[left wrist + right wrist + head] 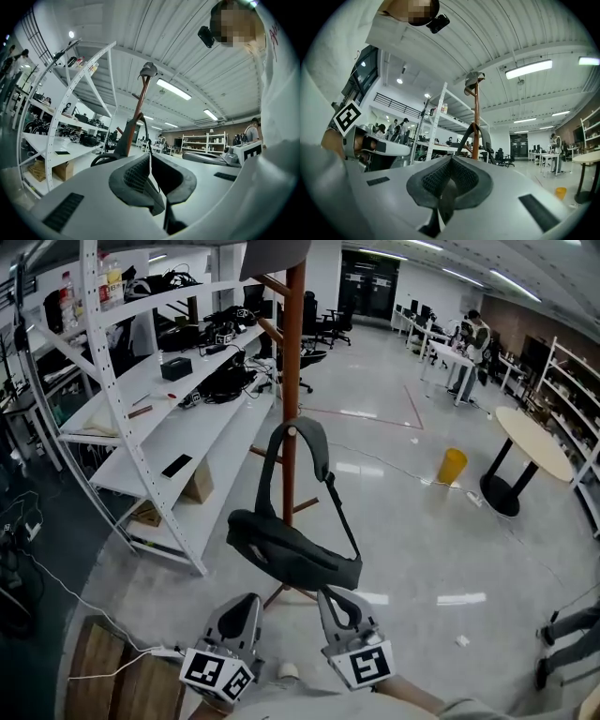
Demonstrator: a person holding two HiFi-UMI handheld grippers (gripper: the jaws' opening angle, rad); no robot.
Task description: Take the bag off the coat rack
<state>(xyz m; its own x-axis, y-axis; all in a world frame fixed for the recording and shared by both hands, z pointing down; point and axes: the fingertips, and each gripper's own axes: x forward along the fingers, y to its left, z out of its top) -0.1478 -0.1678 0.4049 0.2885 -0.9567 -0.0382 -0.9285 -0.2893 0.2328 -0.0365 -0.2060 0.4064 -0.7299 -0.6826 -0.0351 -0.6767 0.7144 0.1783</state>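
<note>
Bag point(295, 554), dark and slung by its strap, hangs on the brown coat rack point(294, 352), clear of the floor point(422, 549). Just below it are the left gripper point(246, 607) and right gripper point(336, 604), each with fingers pressed together on nothing.

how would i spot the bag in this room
Find the white shelving on the left; just right of it stands a brown wooden coat rack. The bag hangs from a peg by its wide strap, the only dark pouch on the pole.
</note>
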